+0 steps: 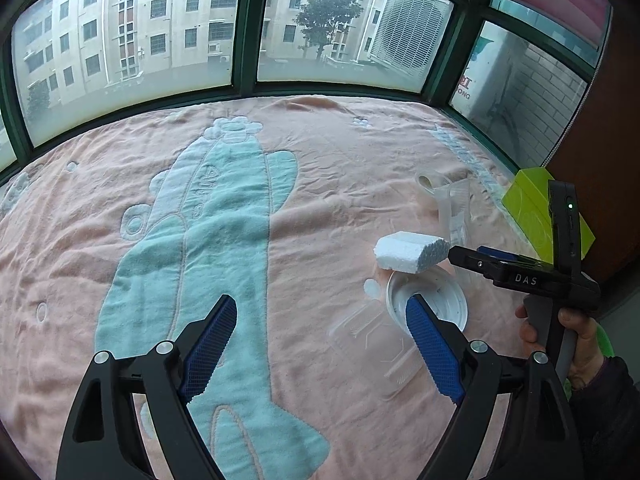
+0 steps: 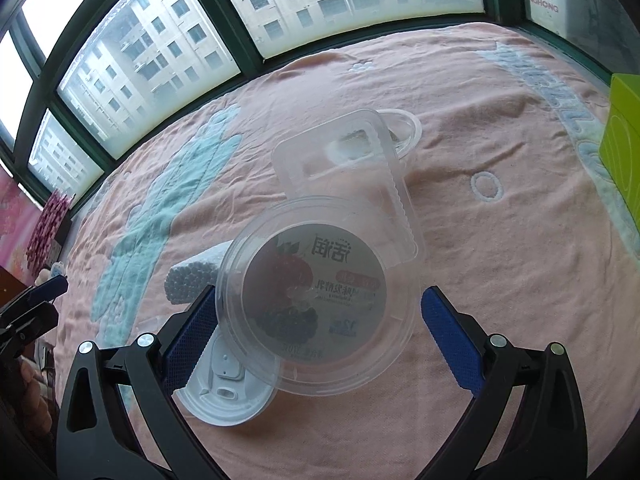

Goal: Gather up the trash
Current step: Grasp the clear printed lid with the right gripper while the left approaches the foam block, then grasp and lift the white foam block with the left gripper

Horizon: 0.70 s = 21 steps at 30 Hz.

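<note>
A clear round yogurt cup (image 2: 316,304) with a printed label lies on the pink blanket between the open jaws of my right gripper (image 2: 318,326); its left finger touches the cup. A white cup lid (image 2: 228,392) lies under the cup's left side and shows in the left wrist view (image 1: 440,300). A white foam block (image 1: 410,250) lies beside it, also in the right wrist view (image 2: 192,280). A clear plastic tray (image 2: 352,176) lies just beyond the cup. My left gripper (image 1: 322,320) is open and empty over the blanket. A flat clear package (image 1: 384,344) lies near its right finger.
The pink blanket (image 1: 320,168) with a teal figure covers a bed under green-framed windows (image 1: 244,32). A lime green box (image 1: 536,208) stands at the bed's right edge, also in the right wrist view (image 2: 624,140). A small clear ring (image 2: 404,128) lies behind the tray.
</note>
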Tool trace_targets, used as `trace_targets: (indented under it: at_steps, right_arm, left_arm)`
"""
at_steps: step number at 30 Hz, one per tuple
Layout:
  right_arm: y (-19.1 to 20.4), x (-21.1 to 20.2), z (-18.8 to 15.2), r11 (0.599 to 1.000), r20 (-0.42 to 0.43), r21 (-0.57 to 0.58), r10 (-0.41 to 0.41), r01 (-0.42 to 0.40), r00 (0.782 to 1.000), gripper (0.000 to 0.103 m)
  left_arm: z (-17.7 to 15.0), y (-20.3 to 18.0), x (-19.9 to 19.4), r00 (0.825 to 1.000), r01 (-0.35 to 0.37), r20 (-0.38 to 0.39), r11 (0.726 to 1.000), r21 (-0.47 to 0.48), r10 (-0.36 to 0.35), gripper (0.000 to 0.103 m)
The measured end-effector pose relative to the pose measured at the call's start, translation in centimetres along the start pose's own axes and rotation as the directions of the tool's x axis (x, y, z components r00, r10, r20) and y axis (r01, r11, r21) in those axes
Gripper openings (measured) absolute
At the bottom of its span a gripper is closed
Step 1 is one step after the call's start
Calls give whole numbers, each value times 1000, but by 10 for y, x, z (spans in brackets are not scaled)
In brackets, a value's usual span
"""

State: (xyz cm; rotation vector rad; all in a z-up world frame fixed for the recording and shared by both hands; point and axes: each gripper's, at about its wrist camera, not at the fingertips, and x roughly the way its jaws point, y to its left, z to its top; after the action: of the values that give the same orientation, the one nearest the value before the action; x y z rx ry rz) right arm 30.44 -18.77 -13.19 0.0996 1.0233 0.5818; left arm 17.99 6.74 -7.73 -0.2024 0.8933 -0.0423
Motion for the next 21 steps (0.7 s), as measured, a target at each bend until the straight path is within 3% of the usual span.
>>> trace_targets:
  at_steps: [12, 21]
  right_arm:
    - [-1, -5, 0, 1000, 2, -6, -11, 11, 1000, 93]
    - [-5, -42, -5, 999, 51, 27, -21, 19, 998, 93]
  left_arm:
    - [12, -28, 30, 998, 52, -41, 994, 95, -48, 83]
    - [24, -57, 58, 983, 174, -92, 969, 176, -160, 83]
